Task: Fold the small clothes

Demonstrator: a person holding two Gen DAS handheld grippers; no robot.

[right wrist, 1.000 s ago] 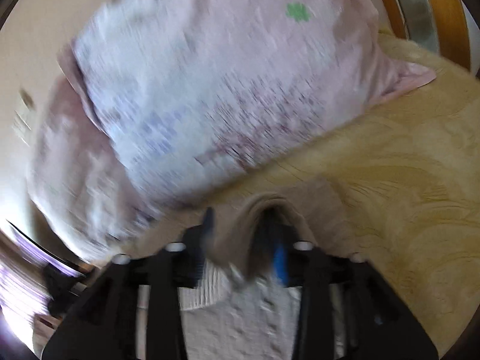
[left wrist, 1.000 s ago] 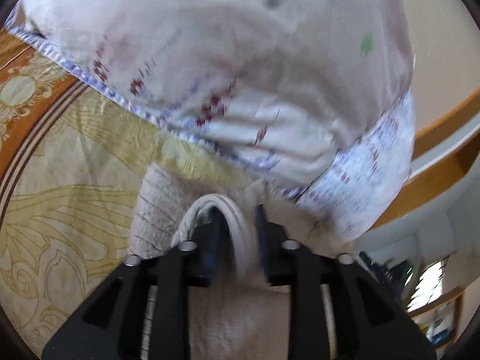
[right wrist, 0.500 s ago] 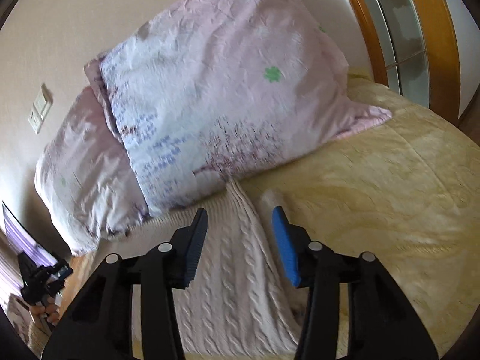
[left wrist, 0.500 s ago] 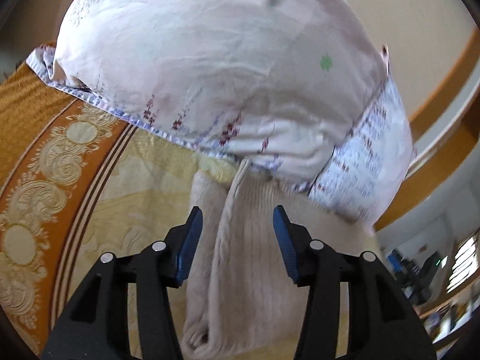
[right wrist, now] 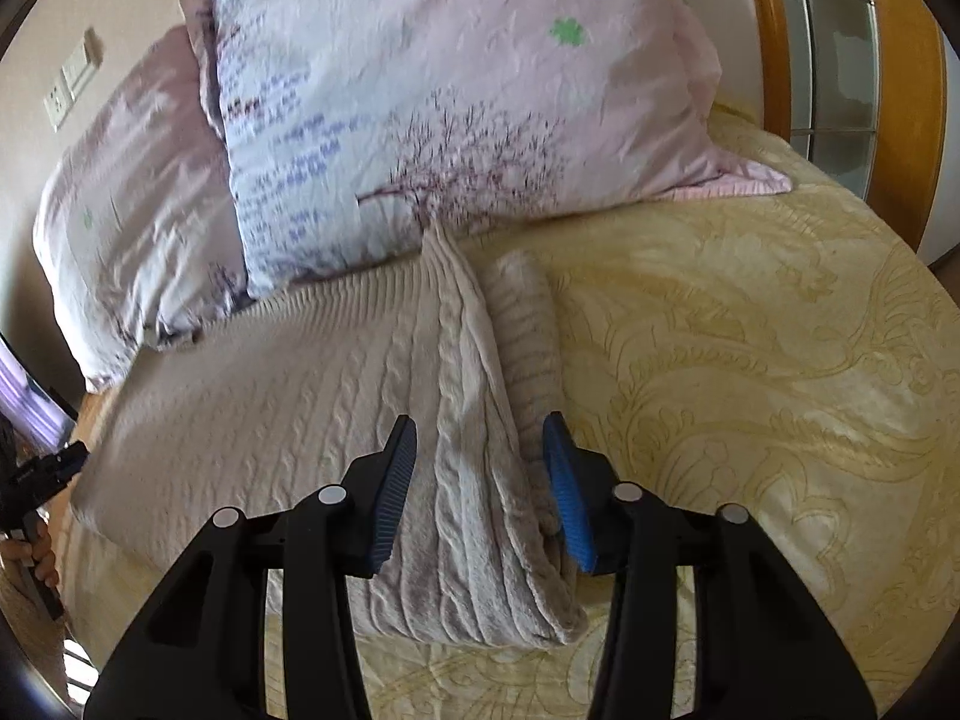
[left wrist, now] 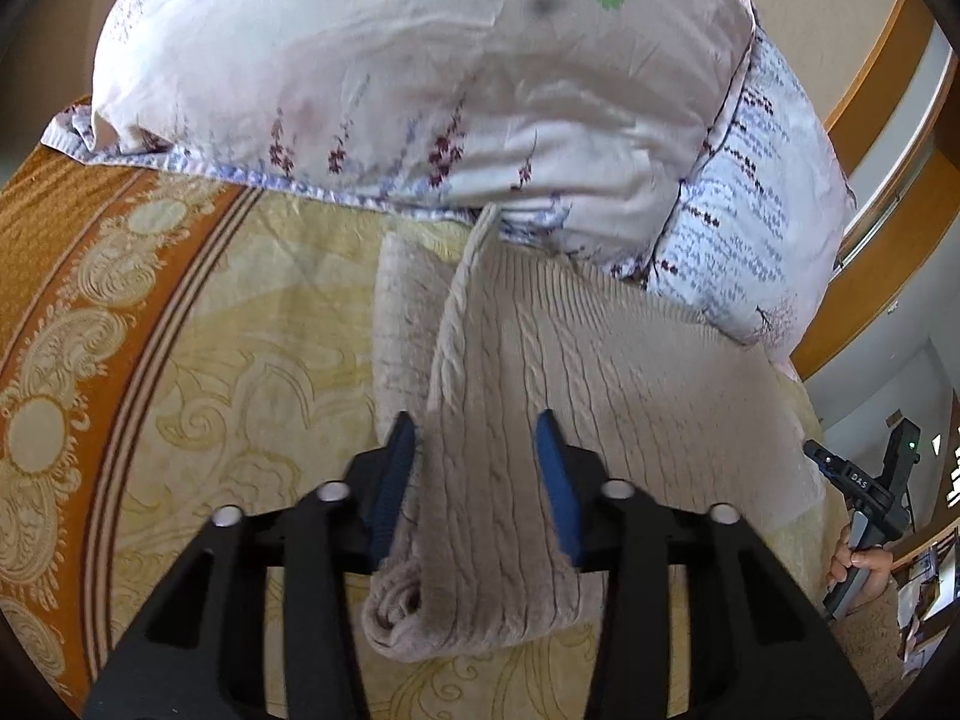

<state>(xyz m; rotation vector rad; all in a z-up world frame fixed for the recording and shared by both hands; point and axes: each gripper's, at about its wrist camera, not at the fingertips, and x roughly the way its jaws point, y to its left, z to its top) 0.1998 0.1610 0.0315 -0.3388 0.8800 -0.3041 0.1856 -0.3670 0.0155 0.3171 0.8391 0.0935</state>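
folding step in hand: cable-knit sweater (left wrist: 600,396) lies on the bed (left wrist: 228,324) against the pillows (left wrist: 420,72), side edges turned inward. left hand-held gripper (left wrist: 477,480) and right hand-held gripper (right wrist: 480,480) each straddle a folded edge, jaws closing, pads not yet pressing. next, judged: pinch both edges, fold over.

Left claw (left wrist: 475,483) angled downward, jaws closing, pads apart, right claw (right wrist: 480,489) likewise angled downward, jaws closing

A bed under a yellow patterned quilted bedspread (right wrist: 750,360) carries a beige cable-knit sweater (right wrist: 336,384), with two floral printed pillows (right wrist: 456,96) touching its far edge.
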